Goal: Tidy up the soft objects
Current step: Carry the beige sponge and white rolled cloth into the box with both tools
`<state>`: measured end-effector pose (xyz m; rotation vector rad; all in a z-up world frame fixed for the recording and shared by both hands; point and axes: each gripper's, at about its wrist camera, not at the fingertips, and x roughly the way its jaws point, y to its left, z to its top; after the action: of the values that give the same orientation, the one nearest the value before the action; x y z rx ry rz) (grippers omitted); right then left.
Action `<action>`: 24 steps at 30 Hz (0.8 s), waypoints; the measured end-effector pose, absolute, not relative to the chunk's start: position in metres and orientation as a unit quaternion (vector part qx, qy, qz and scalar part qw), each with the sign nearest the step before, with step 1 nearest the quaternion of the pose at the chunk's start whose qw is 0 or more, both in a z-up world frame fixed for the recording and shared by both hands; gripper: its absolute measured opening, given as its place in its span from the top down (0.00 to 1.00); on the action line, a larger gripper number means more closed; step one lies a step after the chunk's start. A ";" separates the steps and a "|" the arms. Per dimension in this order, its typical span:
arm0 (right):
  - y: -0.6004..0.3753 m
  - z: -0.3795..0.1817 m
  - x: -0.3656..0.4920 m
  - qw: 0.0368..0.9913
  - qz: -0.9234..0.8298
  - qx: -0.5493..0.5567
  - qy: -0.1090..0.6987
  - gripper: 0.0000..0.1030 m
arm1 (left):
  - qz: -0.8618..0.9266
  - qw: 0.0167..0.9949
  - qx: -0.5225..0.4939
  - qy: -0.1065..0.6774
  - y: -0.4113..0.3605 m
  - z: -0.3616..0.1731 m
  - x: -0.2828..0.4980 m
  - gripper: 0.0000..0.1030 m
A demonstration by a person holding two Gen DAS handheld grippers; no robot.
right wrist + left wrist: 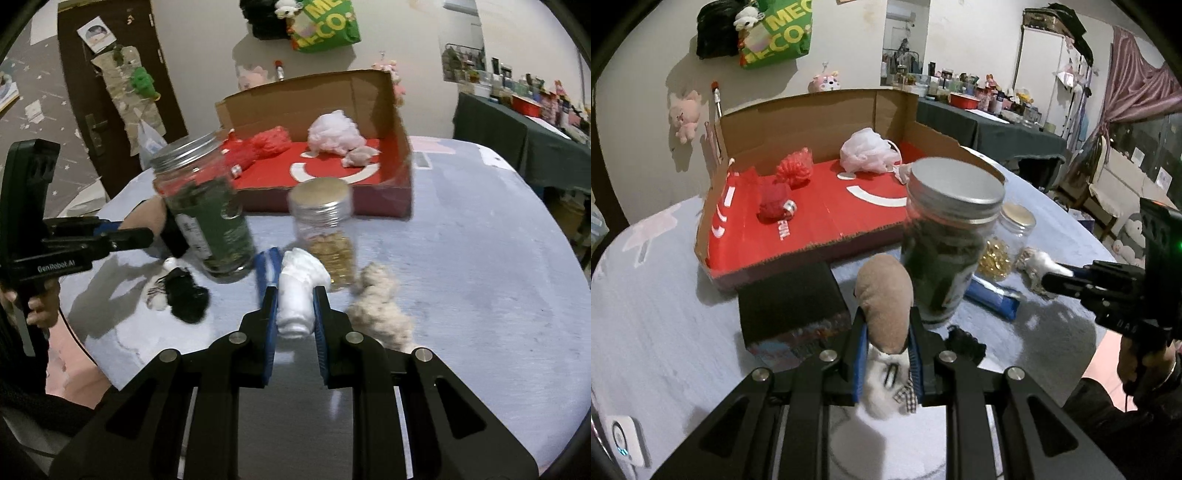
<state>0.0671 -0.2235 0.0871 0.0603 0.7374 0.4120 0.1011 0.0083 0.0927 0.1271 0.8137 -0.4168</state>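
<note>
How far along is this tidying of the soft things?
Roughly midway. Already in the cardboard box: red pompom, red yarn ball, white mesh puff. In hand: left gripper holds a brown plush toy, right gripper a white soft piece. Left on the table: black fluffy item, beige fluffy clump.

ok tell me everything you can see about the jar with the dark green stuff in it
The jar is clear, glass or plastic, with a threaded silver metal screw lid that is shut. It is mostly filled with dark green contents and carries a dark label with white print. It looks blurred and tilted in the right wrist view, so whether it rests flat on the blue tablecloth is unclear. It stands in front of the cardboard box, left of the smaller gold-filled jar.
</note>
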 end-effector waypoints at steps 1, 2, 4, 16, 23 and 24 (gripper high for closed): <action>-0.228 0.088 0.068 0.912 0.195 0.029 0.359 0.83 | -0.201 0.895 0.067 0.394 0.008 0.094 0.104 0.80; -0.231 0.089 0.069 0.913 0.191 0.028 0.359 0.83 | -0.202 0.894 0.071 0.394 0.008 0.096 0.107 0.80; -0.237 0.090 0.071 0.915 0.186 0.026 0.358 0.83 | -0.204 0.891 0.080 0.397 0.008 0.098 0.113 0.80; -0.256 0.110 0.106 0.916 0.188 -0.013 0.354 0.83 | -0.222 0.882 0.098 0.403 0.016 0.112 0.157 0.80; -0.244 0.134 0.154 0.907 0.230 -0.029 0.352 0.83 | -0.253 0.871 0.100 0.408 0.019 0.115 0.206 0.80; -0.241 0.137 0.162 0.905 0.237 -0.031 0.353 0.83 | -0.255 0.870 0.102 0.410 0.018 0.115 0.214 0.80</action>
<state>0.1617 -0.2407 0.1369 -0.0645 0.7293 0.4899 0.2141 0.0182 0.1148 0.2123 0.8582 -0.5324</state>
